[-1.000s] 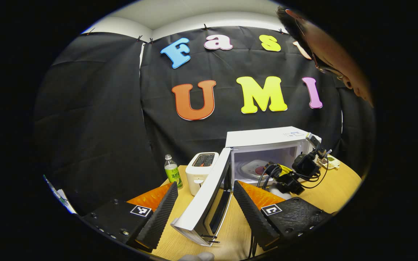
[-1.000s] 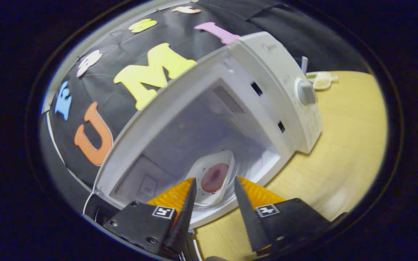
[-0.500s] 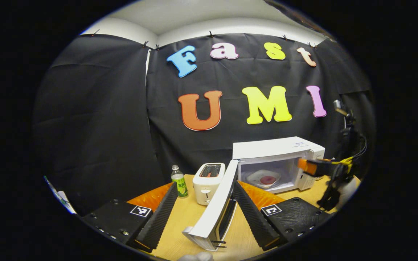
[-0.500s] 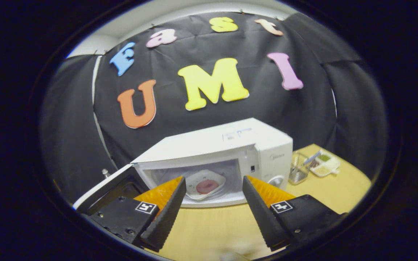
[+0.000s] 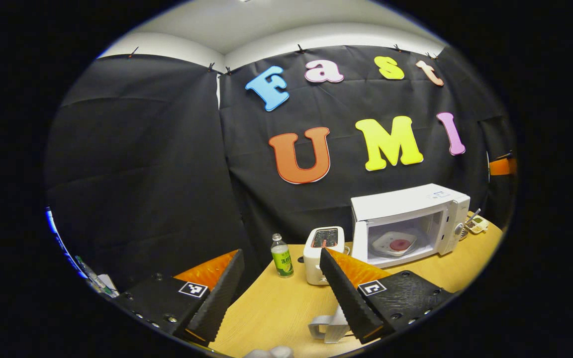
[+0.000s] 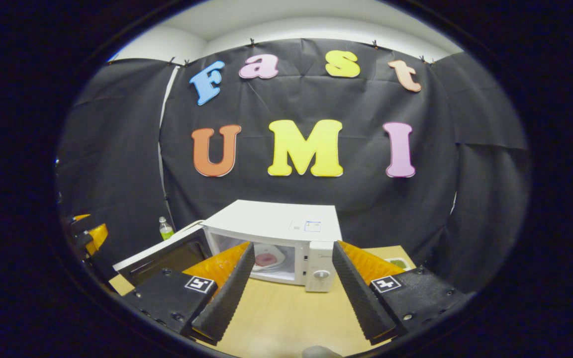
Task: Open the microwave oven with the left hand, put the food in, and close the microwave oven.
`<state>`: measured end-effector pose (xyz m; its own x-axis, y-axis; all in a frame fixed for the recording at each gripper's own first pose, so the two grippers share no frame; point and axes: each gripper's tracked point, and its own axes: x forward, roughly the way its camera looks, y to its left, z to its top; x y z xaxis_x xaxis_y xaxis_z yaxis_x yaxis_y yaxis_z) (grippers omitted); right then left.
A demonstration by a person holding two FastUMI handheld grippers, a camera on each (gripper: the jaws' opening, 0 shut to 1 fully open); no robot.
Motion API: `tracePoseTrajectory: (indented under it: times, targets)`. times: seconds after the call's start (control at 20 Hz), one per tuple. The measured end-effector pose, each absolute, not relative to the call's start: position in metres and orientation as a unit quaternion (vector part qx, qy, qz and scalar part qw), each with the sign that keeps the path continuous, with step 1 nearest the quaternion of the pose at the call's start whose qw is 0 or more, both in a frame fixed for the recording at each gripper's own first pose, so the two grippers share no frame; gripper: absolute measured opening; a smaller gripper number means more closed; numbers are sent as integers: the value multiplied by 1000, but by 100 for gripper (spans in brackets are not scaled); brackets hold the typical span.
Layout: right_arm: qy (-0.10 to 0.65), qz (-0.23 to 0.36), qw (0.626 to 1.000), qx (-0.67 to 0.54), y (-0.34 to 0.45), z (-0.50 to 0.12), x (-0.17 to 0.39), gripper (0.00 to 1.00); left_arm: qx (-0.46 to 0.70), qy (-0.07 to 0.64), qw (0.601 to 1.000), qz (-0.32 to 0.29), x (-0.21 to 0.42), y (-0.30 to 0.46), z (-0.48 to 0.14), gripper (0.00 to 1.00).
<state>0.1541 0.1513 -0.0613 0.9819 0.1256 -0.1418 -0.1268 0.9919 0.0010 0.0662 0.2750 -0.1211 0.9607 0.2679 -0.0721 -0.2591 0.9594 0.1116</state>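
Observation:
The white microwave point(image 5: 408, 206) stands at the right on the wooden table point(image 5: 276, 308), its cavity open. A white plate with a red piece of food point(image 5: 397, 243) lies inside. My left gripper point(image 5: 280, 252) is open and holds nothing; the open door's outer end point(image 5: 327, 325) shows low beside its right finger. In the right gripper view the microwave point(image 6: 276, 226) is straight ahead, its door point(image 6: 162, 254) swung out to the left and the plate of food point(image 6: 266, 259) inside. My right gripper point(image 6: 292, 246) is open, empty and back from the oven.
A white toaster point(image 5: 324, 244) and a green-labelled bottle point(image 5: 281, 256) stand left of the microwave. A small dish point(image 5: 476, 223) sits at the far right of the table. The other gripper point(image 6: 87, 233) shows at the left edge of the right gripper view.
The right gripper has drawn back out of the cavity, leaving the plate inside. The left gripper has backed off and turned left, so the door is no longer between its fingers.

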Motion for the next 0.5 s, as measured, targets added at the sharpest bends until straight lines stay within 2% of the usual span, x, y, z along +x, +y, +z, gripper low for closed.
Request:
tracePoseTrajectory:
  times: [0.35,0.4,0.45,0.5]
  targets:
    - [84,20,996,15,121,-59,115,99,41,38,988,142,70,299,-127,94]
    - [81,18,996,15,121,-57,114,92,38,40,989,140,72,297,-131,93]
    - [83,16,996,14,120,-57,113,99,33,44,990,132,75,295,-134,92]
    - [84,16,996,17,121,-57,109,99,27,45,992,113,77,289,-138,73]
